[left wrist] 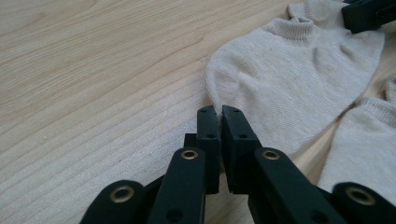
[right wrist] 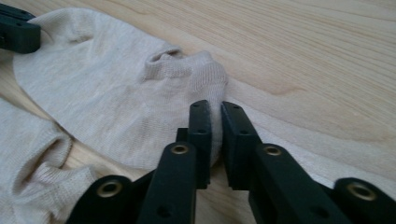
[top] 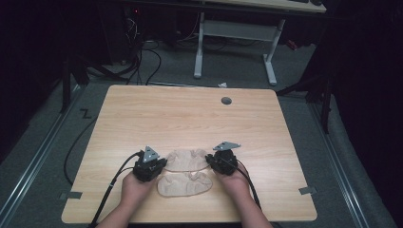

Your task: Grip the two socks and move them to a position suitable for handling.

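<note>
Dark floor and a tangle of cables surround the pale wooden table [top: 190, 118], with a white desk frame [top: 235, 42] standing behind it and a small grey round hole [top: 226, 100] near the table's far edge; two tape marks [top: 71, 195] sit at the near corners. Near the front edge lie two beige ankle socks: the far sock [top: 186, 159] stretches between the two tools, and the near sock [top: 185, 185] lies just beside it toward the person, their edges touching or almost so. Nothing stands between the tools and the far sock. From above, the left gripper [top: 160, 164] and the right gripper [top: 209, 159] sit at opposite ends of the far sock, each in a hand, cables trailing back toward the person, but the jaws themselves are too small there to read. The left gripper view [left wrist: 219, 114] shows what the high view cannot: its jaws are drawn narrow and pinch the rounded toe edge of the far sock, with the other tool's black tip at the top right corner. The right gripper view [right wrist: 215, 109] shows its jaws likewise narrow, clamped on the cuff end of the same sock, cloth bunched between them, and the near sock's ribbed opening at the lower left
</note>
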The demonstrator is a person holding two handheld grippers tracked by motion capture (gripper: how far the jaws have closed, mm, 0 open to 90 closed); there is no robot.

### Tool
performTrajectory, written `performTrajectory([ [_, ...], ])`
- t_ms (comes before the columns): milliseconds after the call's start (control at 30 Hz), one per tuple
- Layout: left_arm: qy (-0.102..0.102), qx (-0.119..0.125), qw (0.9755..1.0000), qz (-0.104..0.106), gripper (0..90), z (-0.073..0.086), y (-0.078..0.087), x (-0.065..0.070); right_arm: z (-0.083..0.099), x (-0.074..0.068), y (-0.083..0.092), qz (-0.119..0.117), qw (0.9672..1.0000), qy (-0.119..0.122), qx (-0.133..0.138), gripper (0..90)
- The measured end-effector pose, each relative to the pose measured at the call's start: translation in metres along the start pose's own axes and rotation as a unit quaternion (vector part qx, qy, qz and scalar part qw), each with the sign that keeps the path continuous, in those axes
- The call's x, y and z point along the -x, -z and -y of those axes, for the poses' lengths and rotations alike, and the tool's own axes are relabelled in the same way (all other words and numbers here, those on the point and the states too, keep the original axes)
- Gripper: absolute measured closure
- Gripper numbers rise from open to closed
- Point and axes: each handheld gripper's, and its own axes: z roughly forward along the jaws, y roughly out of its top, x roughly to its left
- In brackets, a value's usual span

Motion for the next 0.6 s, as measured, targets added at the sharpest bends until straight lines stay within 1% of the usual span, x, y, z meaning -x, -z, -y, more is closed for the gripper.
performTrajectory([
  [100,0.007,0.000,1.0000,0.003,86.4,0.0001,0.0000,-0.0008,-0.0002,-0.0015,0.0000,0.001,1.0000,0.007,0.000,85.7],
  [300,0.005,0.001,1.0000,0.000,86.7,0.0000,0.0000,-0.0004,-0.0001,-0.0013,-0.0007,0.002,1.0000,0.007,0.001,85.9],
  [467,0.004,0.002,1.0000,-0.003,86.9,-0.0001,0.0001,-0.0004,-0.0007,-0.0021,-0.0007,0.007,0.9999,0.013,-0.001,85.9],
  [533,0.011,0.002,0.9999,-0.001,87.0,-0.0007,0.0007,-0.0014,-0.0010,-0.0027,-0.0008,0.009,0.9998,0.015,0.000,86.0],
  [600,0.015,0.011,0.9998,-0.001,87.0,-0.0023,0.0031,-0.0015,-0.0018,-0.0043,0.0006,0.015,0.9997,0.021,0.004,86.2],
])
